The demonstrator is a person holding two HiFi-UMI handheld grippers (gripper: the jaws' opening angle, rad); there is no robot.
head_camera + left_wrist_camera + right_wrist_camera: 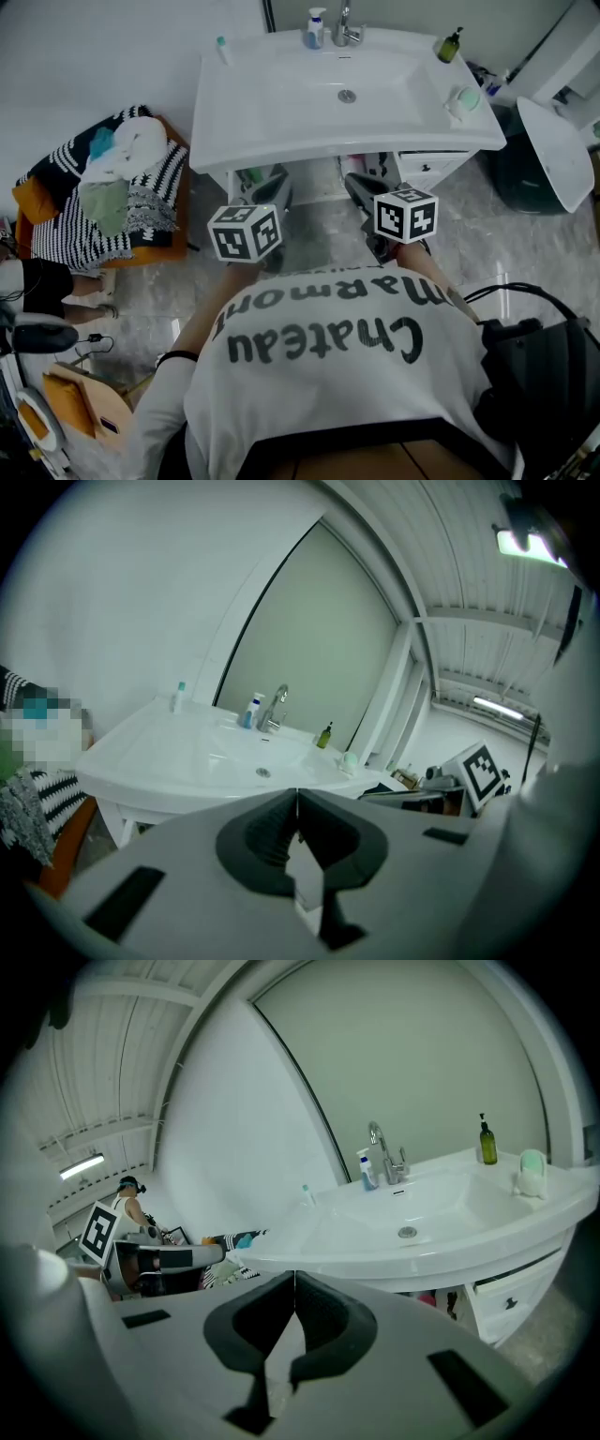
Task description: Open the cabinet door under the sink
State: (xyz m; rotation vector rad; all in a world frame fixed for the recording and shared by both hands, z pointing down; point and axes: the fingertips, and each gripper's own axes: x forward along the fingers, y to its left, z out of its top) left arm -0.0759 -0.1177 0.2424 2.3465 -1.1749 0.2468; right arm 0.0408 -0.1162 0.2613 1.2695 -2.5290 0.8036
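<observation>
A white basin [281, 103] stands on a white cabinet [433, 167] whose drawer front [511, 1293] is on the right. The space under the basin [309, 178] shows several stored items; I cannot make out a door leaf there. Both grippers hang in front of that space, just below the basin's front edge. My left gripper [279, 194] [297, 794] is shut with nothing between its pads. My right gripper [353, 182] [294, 1277] is also shut and empty. Each gripper's marker cube [483, 771] [98, 1232] shows in the other's view.
A tap [345, 28], a blue bottle [315, 28] and a dark soap bottle [450, 45] stand on the basin rim. A heap of laundry [112, 187] lies on an orange seat to the left. A white lid [553, 150] leans to the right of the cabinet.
</observation>
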